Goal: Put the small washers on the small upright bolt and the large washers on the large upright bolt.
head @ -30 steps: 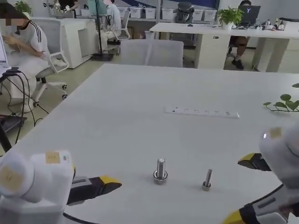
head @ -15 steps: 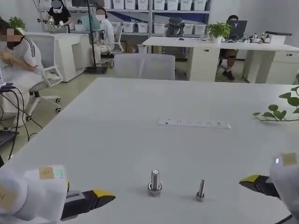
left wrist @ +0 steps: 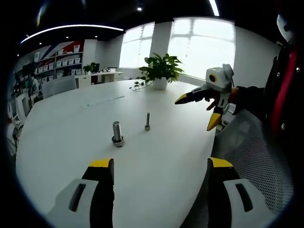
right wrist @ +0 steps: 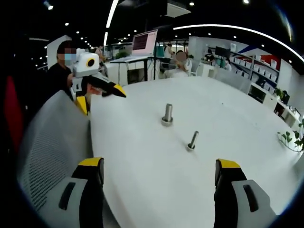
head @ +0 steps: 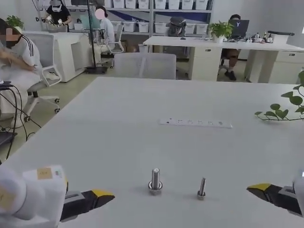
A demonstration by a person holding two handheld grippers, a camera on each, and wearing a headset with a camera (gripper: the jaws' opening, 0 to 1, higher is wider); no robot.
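Two bolts stand upright on the white table (head: 142, 137). The large bolt (head: 155, 181) (left wrist: 117, 133) (right wrist: 167, 115) has washers stacked round its base. To its right stands the small bolt (head: 202, 188) (left wrist: 147, 121) (right wrist: 192, 140), with a washer at its foot. My left gripper (left wrist: 156, 164) (head: 102, 197) is open at the table's front left, nothing between its yellow-tipped fingers. My right gripper (right wrist: 159, 164) is open and holds nothing; one of its fingertips (head: 260, 188) shows at the front right. Each gripper appears in the other's view, as the right gripper (left wrist: 199, 110) and the left gripper (right wrist: 102, 95).
A white power strip (head: 195, 123) lies across the table beyond the bolts. A potted plant (left wrist: 160, 72) stands at the table's right end, its leaves (head: 285, 107) reaching in. A grey chair (head: 145, 65) sits at the far edge. A person in a white shirt (head: 16, 57) sits at left.
The head camera has tilted up, so bolts and table sit lower in the picture. Both grippers have drawn back toward the bottom corners and show less. The bolts have not moved.
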